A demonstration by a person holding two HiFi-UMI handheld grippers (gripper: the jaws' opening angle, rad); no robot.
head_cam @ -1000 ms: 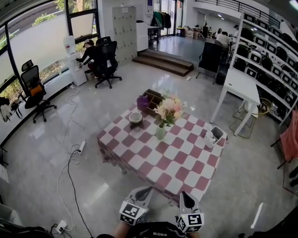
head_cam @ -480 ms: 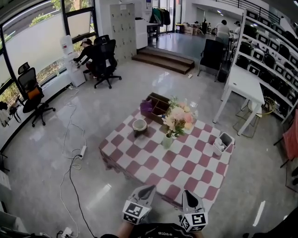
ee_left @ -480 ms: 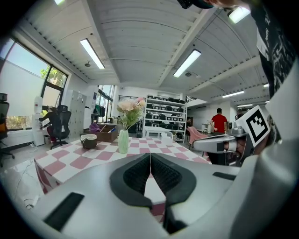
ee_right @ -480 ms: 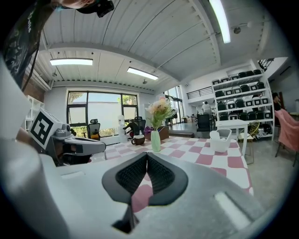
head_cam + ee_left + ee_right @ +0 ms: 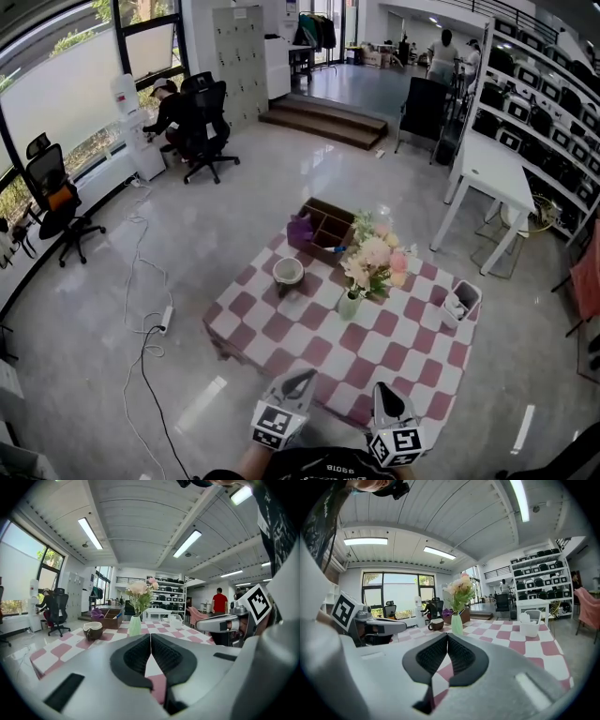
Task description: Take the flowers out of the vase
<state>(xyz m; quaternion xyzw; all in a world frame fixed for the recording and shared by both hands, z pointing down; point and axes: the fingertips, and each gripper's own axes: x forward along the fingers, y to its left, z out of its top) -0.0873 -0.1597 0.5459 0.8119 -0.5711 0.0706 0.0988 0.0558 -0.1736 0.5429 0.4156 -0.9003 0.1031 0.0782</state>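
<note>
Flowers (image 5: 375, 255), pink and cream, stand upright in a pale green vase (image 5: 349, 304) near the middle of the checkered bench (image 5: 300, 349). Behind the vase lies a brown wooden box (image 5: 323, 223). The left gripper (image 5: 300, 377) and the right gripper (image 5: 382, 389) hang at the near edge of the bench, well apart from the vase. The fingers of both are clenched on nothing. A bowl (image 5: 288, 272) sits left of the vase, and a small white basket (image 5: 461, 302) sits at the right edge.
</note>
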